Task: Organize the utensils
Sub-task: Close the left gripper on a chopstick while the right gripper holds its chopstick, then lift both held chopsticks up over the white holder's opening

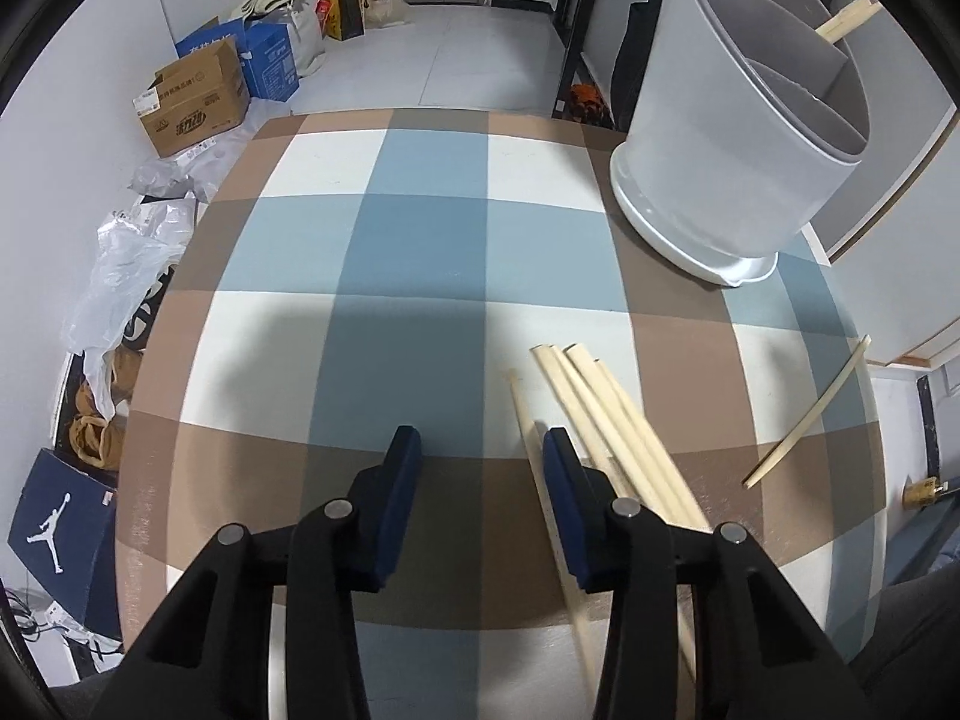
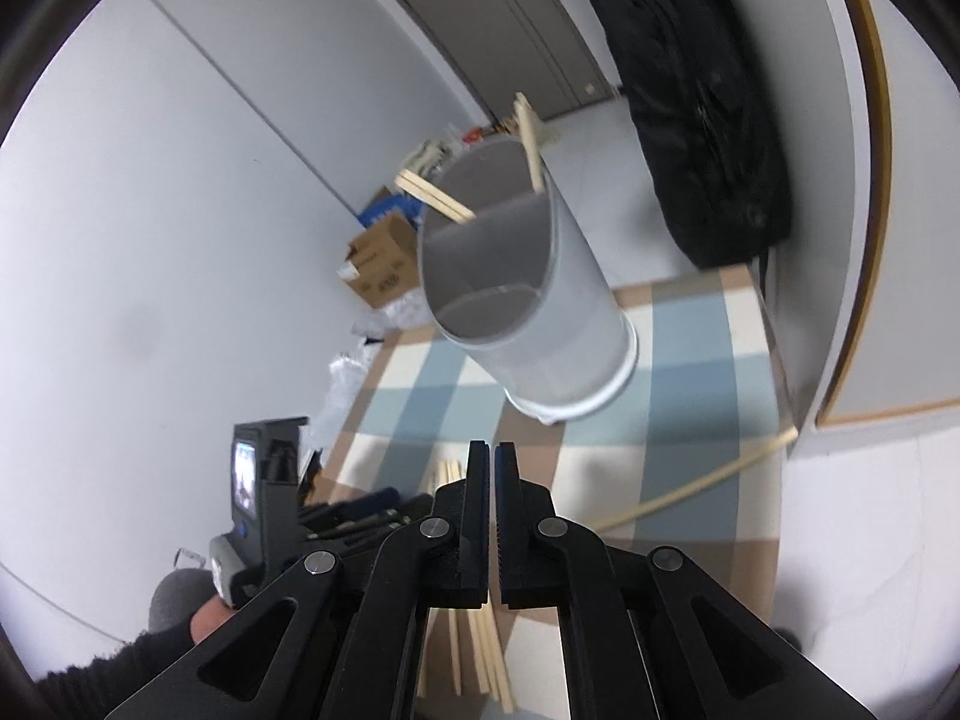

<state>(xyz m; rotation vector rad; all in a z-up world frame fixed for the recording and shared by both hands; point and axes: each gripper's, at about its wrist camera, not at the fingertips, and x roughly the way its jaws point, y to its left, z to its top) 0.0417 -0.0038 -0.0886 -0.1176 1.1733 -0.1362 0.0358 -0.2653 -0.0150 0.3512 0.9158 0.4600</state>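
A pile of pale wooden chopsticks (image 1: 606,414) lies on the checked tablecloth (image 1: 384,252), just right of my left gripper (image 1: 480,450). The left gripper is open and empty, low over the cloth; one stick passes under its right finger. A single chopstick (image 1: 810,414) lies apart near the table's right edge. A grey divided utensil holder (image 1: 738,138) stands at the back right with chopsticks (image 2: 438,195) in it. My right gripper (image 2: 493,456) is shut and empty, raised in front of the holder (image 2: 528,312). The pile (image 2: 474,636) shows under it.
The left hand-held gripper unit (image 2: 264,504) shows at the lower left of the right wrist view. Cardboard boxes (image 1: 192,102), plastic bags (image 1: 132,264) and a dark shopping bag (image 1: 60,528) sit on the floor left of the table. A black bag (image 2: 708,120) hangs behind the table.
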